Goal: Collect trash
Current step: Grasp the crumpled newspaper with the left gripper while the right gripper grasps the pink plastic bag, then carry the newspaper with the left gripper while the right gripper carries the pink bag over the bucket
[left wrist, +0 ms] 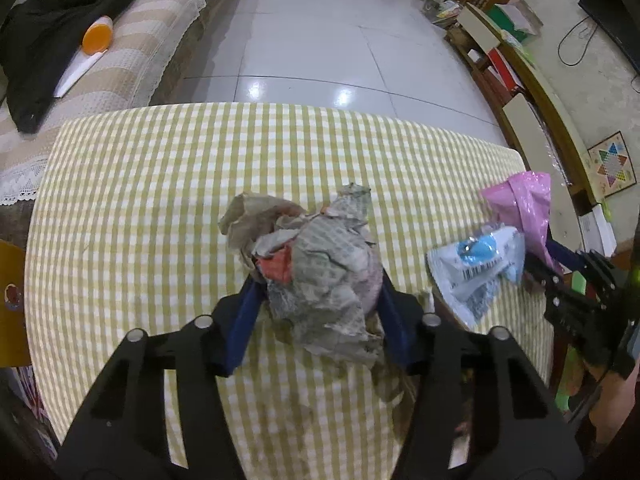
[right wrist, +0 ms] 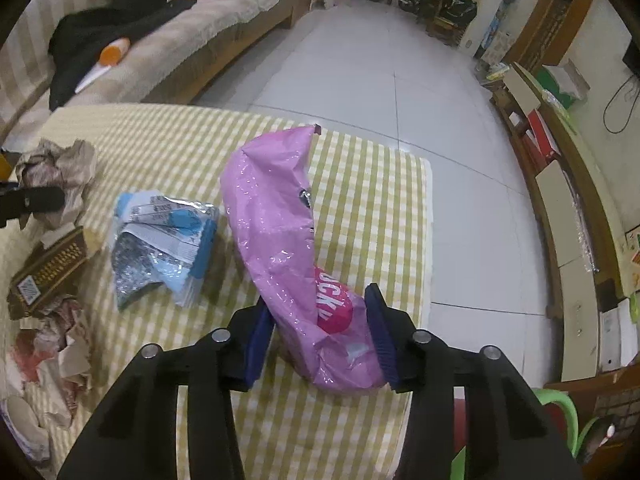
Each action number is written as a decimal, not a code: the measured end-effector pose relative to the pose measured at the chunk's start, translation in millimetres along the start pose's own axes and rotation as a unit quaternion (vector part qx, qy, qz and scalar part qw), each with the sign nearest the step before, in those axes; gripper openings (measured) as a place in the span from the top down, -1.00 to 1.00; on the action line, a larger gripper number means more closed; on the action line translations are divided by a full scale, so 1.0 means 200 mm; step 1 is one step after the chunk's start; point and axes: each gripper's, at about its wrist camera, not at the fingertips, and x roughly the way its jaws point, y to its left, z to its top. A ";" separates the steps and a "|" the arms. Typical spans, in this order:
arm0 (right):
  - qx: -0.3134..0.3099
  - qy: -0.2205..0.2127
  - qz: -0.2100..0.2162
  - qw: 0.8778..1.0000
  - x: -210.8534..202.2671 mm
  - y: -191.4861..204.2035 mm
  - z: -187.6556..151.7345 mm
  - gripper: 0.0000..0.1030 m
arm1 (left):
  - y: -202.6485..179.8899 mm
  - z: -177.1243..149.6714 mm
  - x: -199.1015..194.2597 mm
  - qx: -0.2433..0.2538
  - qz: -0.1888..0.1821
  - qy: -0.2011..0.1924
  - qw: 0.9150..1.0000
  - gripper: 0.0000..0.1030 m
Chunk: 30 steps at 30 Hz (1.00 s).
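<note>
Two pieces of trash are in hand, none shown binned. Left gripper [left wrist: 320,300] has its blue pads pressed on either side of a crumpled newspaper wad [left wrist: 320,268], near the middle of the checked tablecloth [left wrist: 160,200]; whether the wad is lifted or sits on the cloth, cannot tell. Right gripper [right wrist: 320,336] is clamped on the lower end of a pink plastic bag [right wrist: 280,220] at the table's right edge, the bag's top standing up and away from the fingers. Left on the cloth: a blue-and-white foil wrapper [right wrist: 168,240] lying between the two grippers, apart from both; a brown printed box [right wrist: 44,276] to its left; more crumpled paper [right wrist: 52,352] at the near left edge, part blurred. No bin or collecting bag shows in either view, so where the trash is bound is unknown. Judgement: early stage, first grabs made, carry-off and at least three further items outstanding. Sofa [right wrist: 160,40] with black clothing and tiled floor [left wrist: 320,40] lie beyond the table's far side.
</note>
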 end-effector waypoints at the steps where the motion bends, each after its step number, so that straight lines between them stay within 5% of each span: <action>1: 0.004 -0.002 0.004 1.000 -0.01 -0.01 0.00 0.18 | 0.01 -0.01 -0.02 0.003 -0.001 -0.002 1.000 0.01; 17: 0.099 -0.028 0.044 0.994 -0.46 -0.10 -0.11 0.19 | -0.01 -0.23 -0.51 0.046 -0.014 -0.062 0.997 0.02; 30: 0.114 -0.064 0.039 0.991 -1.03 -0.29 -0.48 0.19 | -0.44 -0.42 -0.80 0.118 -0.064 -0.086 0.987 0.02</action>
